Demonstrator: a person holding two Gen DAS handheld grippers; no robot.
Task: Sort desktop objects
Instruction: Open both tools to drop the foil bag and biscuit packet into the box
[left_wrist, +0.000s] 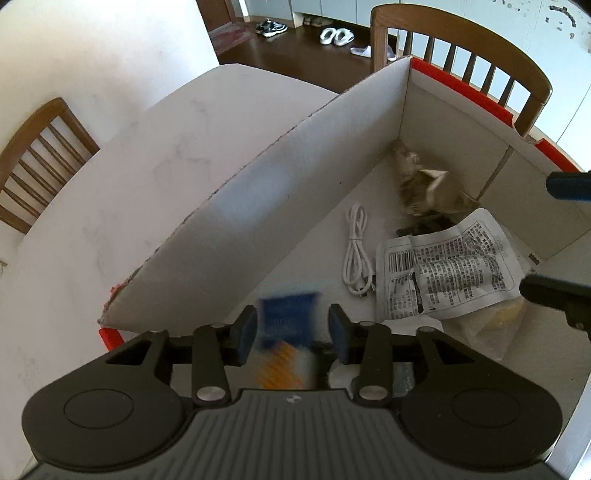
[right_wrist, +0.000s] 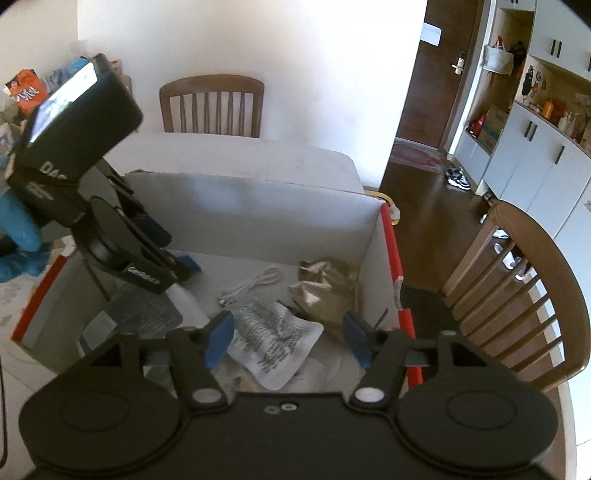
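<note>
I had both grippers over the white table (left_wrist: 122, 192), inside the open cardboard box (left_wrist: 280, 192), whose tall white walls hemmed me in on the far and left sides while its red-edged rim (right_wrist: 391, 258) lay close on the right. Open floor remained near the far wall, beside the crumpled brown paper (right_wrist: 325, 284). The printed packet (right_wrist: 277, 339) lay flat beneath my right gripper (right_wrist: 288, 341), its long axis slanting toward the near-right corner; those jaws stood spread wide with nothing between them. The white cable (left_wrist: 356, 251) lay coiled, its loop running away from me. My left gripper (left_wrist: 291, 334) stood spread, and the blurred blue-and-orange packet (left_wrist: 288, 343) sat upright between the pads, apparently clear of both.
</note>
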